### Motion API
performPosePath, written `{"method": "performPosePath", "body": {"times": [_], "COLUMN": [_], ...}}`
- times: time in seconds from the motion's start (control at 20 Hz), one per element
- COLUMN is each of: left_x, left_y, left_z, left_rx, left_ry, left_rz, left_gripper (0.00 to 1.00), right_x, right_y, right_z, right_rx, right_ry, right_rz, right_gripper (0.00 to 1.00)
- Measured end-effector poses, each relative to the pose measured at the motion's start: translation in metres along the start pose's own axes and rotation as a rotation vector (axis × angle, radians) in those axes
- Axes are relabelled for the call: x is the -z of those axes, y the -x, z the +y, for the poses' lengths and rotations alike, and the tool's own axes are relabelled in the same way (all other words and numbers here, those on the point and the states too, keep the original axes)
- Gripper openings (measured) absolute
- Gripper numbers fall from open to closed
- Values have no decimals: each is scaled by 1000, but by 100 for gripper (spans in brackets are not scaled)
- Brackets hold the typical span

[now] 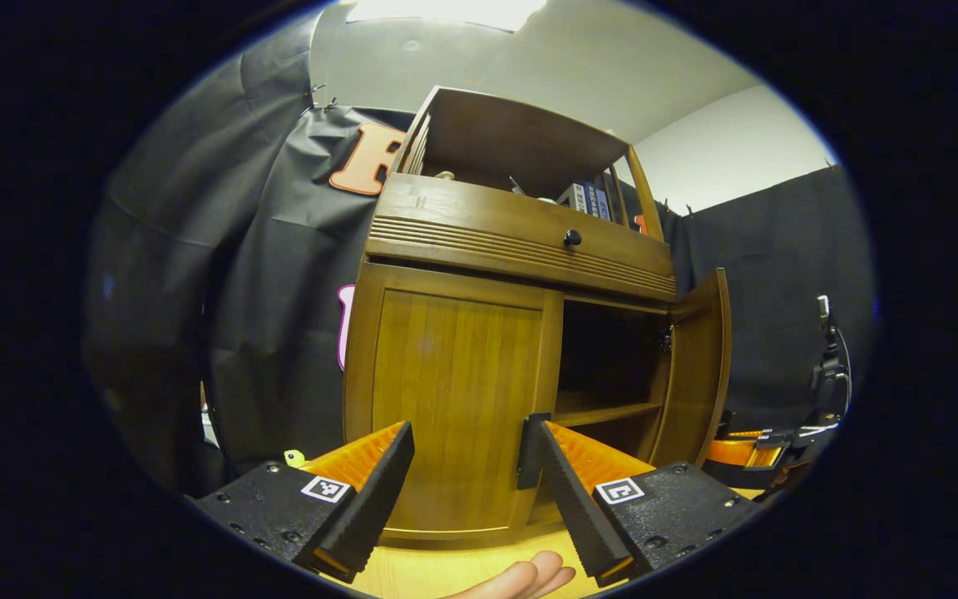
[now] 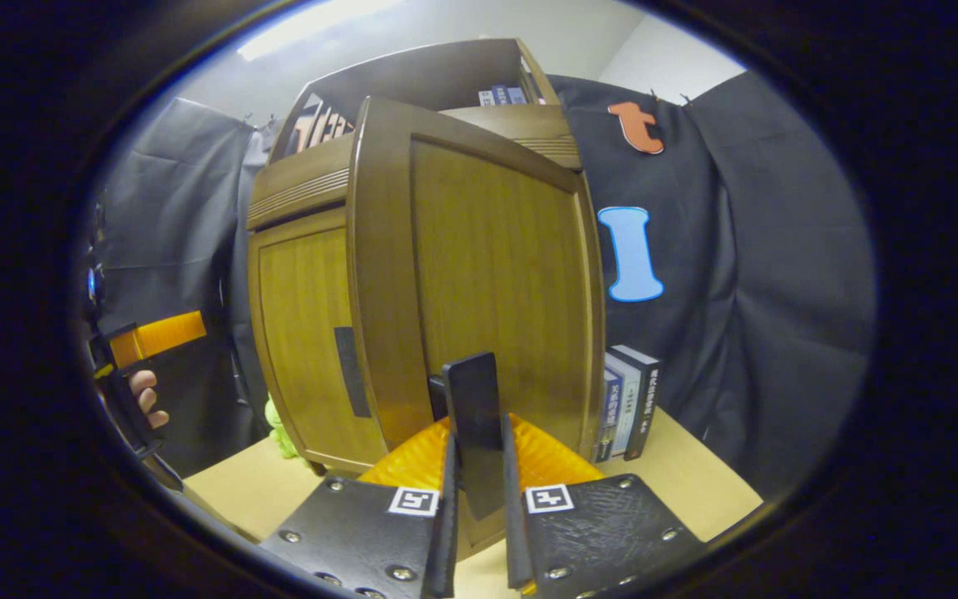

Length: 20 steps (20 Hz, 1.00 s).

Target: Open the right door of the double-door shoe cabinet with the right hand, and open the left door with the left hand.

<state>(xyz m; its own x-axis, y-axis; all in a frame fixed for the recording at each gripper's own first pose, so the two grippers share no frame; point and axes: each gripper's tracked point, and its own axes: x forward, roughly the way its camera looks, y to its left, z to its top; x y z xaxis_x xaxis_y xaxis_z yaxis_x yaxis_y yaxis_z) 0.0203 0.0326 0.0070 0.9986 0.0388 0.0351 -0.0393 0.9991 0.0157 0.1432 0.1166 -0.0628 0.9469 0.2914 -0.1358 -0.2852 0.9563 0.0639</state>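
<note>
Standing on the bench (image 2: pixel 695 491), the cabinet (image 1: pixel 520 241) has its right door (image 1: pixel 699 366) swung wide, baring a dark inside with a shelf (image 1: pixel 604 409). In the right gripper view the right gripper (image 2: pixel 479 453) has its fingers closed on that door's dark handle (image 2: pixel 472 399), which stands upright between them. The left door (image 1: pixel 454 399) lies flush and closed. Just before it, the left gripper (image 1: pixel 466 466) hangs with fingers spread wide, holding nothing. Books (image 2: pixel 629 408) stand beside the cabinet, against the booth wall.
</note>
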Motion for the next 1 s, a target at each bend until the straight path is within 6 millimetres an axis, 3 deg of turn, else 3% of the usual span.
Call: {"method": "performPosePath", "body": {"times": [0.15, 0.45, 0.5, 0.55, 0.65, 0.7, 0.75, 1.0], "left_x": [-1, 4, 6, 9, 13, 15, 16, 20], "left_y": [1, -1, -2, -3, -6, -7, -8, -10], "left_z": [3, 0, -1, -3, -8, -10, -11, -20], "left_rx": [-16, -19, -20, -18, -12, -10, -8, -4], "left_ry": [9, 11, 13, 10, 0, -5, -7, -30], "left_rz": [-8, 5, 13, 22, 35, 38, 42, 48], "left_gripper": [87, 86, 92, 92, 86, 86, 86, 87], "right_x": [-8, -5, -7, -7, -6, -3, -4, -7], "right_y": [5, 30, 29, 32, 35, 36, 34, 38], "right_z": [-10, -49, -63, -75, -104, -127, -137, -160], "right_rx": [44, 120, 157, 176, 221, 269, 233, 154], "right_ry": [26, 93, 70, 47, 36, 30, -1, 21], "right_rz": [-7, -36, -43, -42, -54, -52, -64, -73], "right_gripper": [24, 24, 14, 4, 3, 3, 3, 1]}}
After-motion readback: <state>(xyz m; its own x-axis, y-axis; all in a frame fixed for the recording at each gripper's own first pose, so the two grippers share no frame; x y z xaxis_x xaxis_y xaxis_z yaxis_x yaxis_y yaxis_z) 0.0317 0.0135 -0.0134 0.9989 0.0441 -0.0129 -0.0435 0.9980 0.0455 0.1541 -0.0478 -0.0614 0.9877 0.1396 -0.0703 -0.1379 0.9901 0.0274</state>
